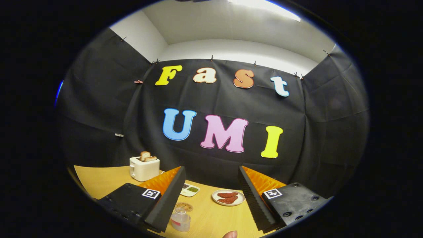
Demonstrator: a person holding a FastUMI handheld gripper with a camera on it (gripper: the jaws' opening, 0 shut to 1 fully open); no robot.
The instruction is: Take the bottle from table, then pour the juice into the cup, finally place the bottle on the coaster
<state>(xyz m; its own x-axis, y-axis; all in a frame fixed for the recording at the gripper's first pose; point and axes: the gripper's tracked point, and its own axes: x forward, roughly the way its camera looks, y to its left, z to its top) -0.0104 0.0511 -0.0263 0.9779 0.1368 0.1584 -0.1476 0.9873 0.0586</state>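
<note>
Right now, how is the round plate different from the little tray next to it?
The plate is round and holds reddish-brown food pieces; the tray is squarish with rounded corners and holds green and dark dabs. The plate lies ahead, between the open fingers; the tray peeks out beside the left finger. Both are white and lie flat on the wooden table.

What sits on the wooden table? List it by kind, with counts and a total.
White toaster with toast slices: 1
Small clear plastic bottle, beside one of the open fingers: 1
Round patterned coaster: 1
White round plate with reddish pieces: 1
White dish with green sauces: 1
Total: 5
</note>
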